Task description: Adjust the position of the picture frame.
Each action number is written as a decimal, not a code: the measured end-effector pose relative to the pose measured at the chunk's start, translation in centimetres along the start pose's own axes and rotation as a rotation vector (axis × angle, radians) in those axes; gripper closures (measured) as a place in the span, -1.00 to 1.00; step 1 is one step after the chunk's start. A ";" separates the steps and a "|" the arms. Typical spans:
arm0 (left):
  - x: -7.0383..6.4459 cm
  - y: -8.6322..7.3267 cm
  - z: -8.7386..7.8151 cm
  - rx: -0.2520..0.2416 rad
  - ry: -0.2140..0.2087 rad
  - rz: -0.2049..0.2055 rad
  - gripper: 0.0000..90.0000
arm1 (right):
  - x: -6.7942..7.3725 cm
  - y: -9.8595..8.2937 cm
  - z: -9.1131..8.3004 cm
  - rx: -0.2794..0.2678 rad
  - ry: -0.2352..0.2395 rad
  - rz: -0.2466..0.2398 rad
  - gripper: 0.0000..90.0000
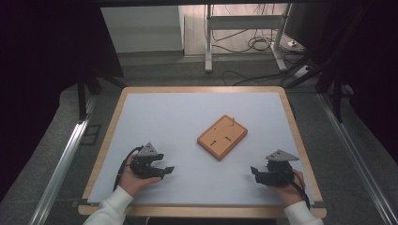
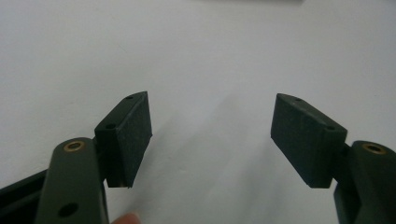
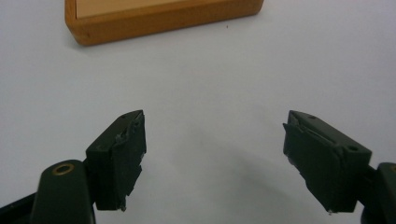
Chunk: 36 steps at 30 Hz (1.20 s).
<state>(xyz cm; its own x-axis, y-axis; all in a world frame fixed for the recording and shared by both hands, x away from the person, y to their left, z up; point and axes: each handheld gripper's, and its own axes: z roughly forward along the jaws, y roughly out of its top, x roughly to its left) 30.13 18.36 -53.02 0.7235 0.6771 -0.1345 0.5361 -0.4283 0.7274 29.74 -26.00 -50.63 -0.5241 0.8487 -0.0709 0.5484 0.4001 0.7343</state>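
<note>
An orange wooden block (image 1: 222,136) lies flat near the middle of the white table mat (image 1: 187,117), with small slots in its top and a thin peg standing near its far corner. My left gripper (image 1: 166,170) rests at the front left, held in a hand, open and holding nothing (image 2: 212,135). My right gripper (image 1: 254,171) rests at the front right, also open and holding nothing (image 3: 215,154). The wooden block's edge (image 3: 159,21) lies ahead of the right jaws, well apart from them.
The mat sits on a table with a wooden rim (image 1: 202,89). Beyond the table are a white metal stand (image 1: 244,28), floor cables (image 1: 248,44) and dark curtains at both sides. Metal rails (image 1: 61,164) run along the floor on both sides.
</note>
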 end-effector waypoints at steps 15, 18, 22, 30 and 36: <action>0.2 0.1 0.0 0.001 0.002 -0.001 -0.36 | 0.8 1.6 1.0 0.005 0.024 -0.036 -0.43; 0.2 0.1 0.1 0.003 0.005 0.001 -0.36 | 0.8 1.8 1.0 0.002 0.025 -0.039 -0.44; 0.1 0.1 0.1 0.010 0.007 0.007 -0.36 | 0.5 2.7 1.3 -0.005 0.027 -0.041 -0.39; 0.4 0.0 0.2 0.020 -0.002 -0.001 -0.36 | -0.3 4.4 2.4 -0.001 0.020 -0.020 -0.30; 0.4 0.1 0.0 0.005 0.017 -0.008 -0.36 | -0.5 5.8 3.6 0.031 0.031 -0.045 -0.28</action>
<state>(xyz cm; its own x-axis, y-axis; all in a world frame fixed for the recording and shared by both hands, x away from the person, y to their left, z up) 30.40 18.60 -52.99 0.7114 0.6909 -0.1288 0.5442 -0.4256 0.7230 35.51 -22.89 -48.80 -0.5685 0.8186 -0.0824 0.5431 0.4486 0.7098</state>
